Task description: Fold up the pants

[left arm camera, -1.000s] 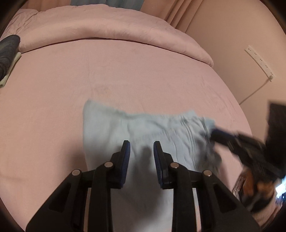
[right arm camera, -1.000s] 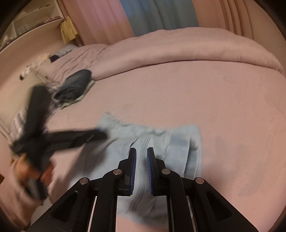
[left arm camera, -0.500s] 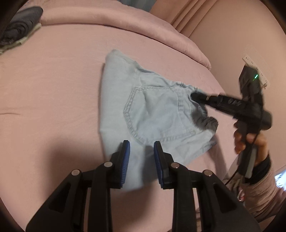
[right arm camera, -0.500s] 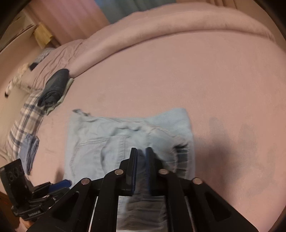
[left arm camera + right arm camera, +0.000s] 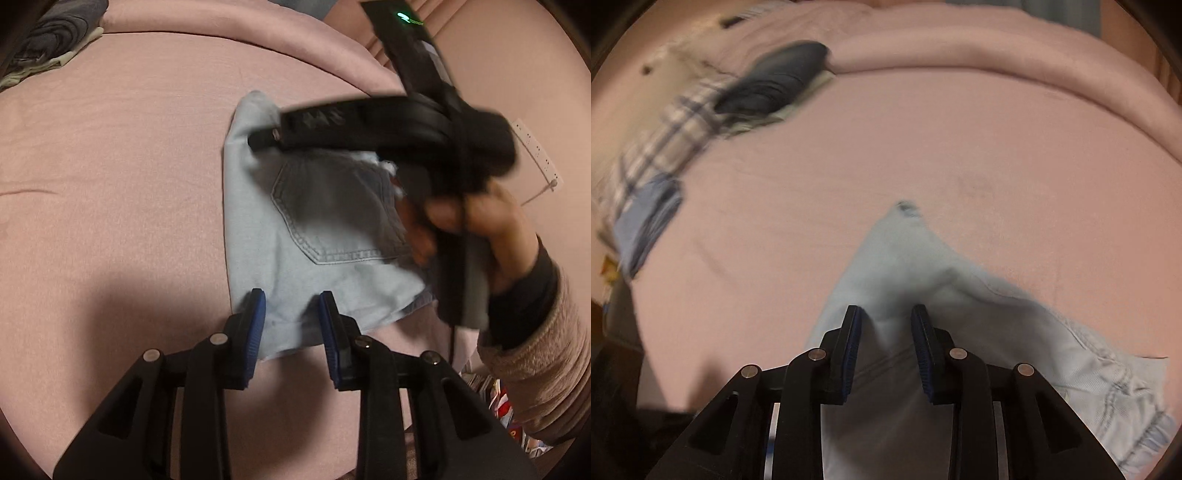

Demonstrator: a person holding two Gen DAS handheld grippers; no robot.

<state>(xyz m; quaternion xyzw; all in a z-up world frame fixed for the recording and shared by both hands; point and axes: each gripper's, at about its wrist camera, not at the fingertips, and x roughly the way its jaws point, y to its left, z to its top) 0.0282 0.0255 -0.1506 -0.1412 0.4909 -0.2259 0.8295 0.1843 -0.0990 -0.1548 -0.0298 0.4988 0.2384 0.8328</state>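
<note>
The pants point(image 5: 325, 236), pale blue denim, lay folded on the pink bed point(image 5: 110, 184), right of centre in your left wrist view, a back pocket facing up. In the right wrist view they filled the lower middle and lower right point(image 5: 960, 314), one corner peaked up toward the centre.

Your left tool point(image 5: 291, 306) sat at the lower middle of its frame, over the pants' near edge. Its blue pads stood a narrow gap apart with cloth showing between them, not pinched. Your right tool point(image 5: 886, 325) had just been opening; its pads also stood a narrow way apart over the denim, gripping nothing. In the left view that right tool reached in from the upper right point(image 5: 264, 138), blurred, tips over the far corner of the pants, your right hand point(image 5: 480, 229) around its handle and a pink sleeve point(image 5: 546, 354) behind.

A dark folded garment point(image 5: 775, 81) lay at the upper left of the bed, with plaid cloth point(image 5: 665, 140) beside it.
</note>
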